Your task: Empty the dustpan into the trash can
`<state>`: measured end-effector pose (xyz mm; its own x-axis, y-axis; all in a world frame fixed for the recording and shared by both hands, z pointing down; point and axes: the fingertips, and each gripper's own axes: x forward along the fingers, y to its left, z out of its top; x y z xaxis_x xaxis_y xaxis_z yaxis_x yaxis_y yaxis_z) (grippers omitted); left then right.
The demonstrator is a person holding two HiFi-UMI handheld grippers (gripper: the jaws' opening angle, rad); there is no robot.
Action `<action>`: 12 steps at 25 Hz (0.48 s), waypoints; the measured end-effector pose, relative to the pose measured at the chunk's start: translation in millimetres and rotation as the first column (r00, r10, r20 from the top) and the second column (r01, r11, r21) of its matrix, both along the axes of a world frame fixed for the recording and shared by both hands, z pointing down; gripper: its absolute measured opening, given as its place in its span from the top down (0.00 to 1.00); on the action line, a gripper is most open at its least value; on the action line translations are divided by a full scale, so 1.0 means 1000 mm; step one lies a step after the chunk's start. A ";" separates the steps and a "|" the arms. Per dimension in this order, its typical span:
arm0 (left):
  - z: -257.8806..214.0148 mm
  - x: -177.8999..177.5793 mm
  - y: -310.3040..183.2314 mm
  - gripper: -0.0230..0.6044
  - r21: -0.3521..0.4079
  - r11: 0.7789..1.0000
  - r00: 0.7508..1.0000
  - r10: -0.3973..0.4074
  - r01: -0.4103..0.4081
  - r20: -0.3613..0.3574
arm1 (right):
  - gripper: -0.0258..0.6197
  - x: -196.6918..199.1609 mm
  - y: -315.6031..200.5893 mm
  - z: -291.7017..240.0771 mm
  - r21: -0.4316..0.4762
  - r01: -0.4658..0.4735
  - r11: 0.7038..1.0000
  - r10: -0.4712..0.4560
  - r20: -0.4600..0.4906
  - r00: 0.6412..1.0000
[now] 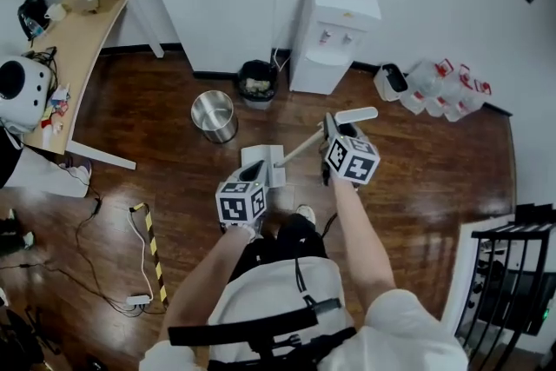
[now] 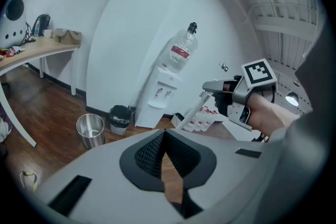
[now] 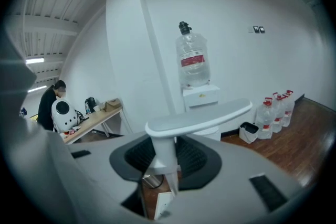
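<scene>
**Dustpan held by its handle in the right gripper, short of the bins**

The right gripper (image 3: 165,161) has its jaws closed on the pale shaft of the dustpan's handle (image 3: 198,117), just under the T-shaped crossbar. In the head view the shaft slants from that gripper (image 1: 330,140) down and leftward to the dustpan (image 1: 263,162). The grey pan sits low in front of the person's feet, over the wooden floor (image 1: 417,178).

The left gripper (image 2: 164,136) has its jaw tips together with nothing between them; only floor shows through the gap below. In the head view its nose (image 1: 254,173) lies right beside the pan; whether they touch cannot be told.

Beyond the pan stands an open steel trash can (image 1: 214,115). A small black bin (image 1: 257,82) sits past it against the wall, next to a white water dispenser (image 1: 333,43). The pan is apart from both bins.
</scene>
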<state>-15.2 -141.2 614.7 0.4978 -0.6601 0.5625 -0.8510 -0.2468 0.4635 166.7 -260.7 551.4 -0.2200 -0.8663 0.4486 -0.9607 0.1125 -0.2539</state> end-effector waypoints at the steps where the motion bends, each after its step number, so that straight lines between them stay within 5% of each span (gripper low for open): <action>1: 0.000 -0.007 -0.001 0.98 0.002 1.000 1.000 -0.004 0.004 0.001 | 0.75 -0.007 -0.001 -0.009 0.004 0.006 1.000 -0.006 -0.003 1.000; 12: 0.002 -0.045 -0.060 0.98 0.014 1.000 1.000 0.019 -0.019 0.015 | 0.74 -0.026 -0.047 -0.094 0.075 -0.007 0.997 0.008 -0.015 1.000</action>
<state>-60.4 -201.6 617.1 0.5018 -0.6585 0.5609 -0.8530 -0.2689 0.4474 140.5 -308.1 457.7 -0.2070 -0.8993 0.3853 -0.9652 0.1234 -0.2304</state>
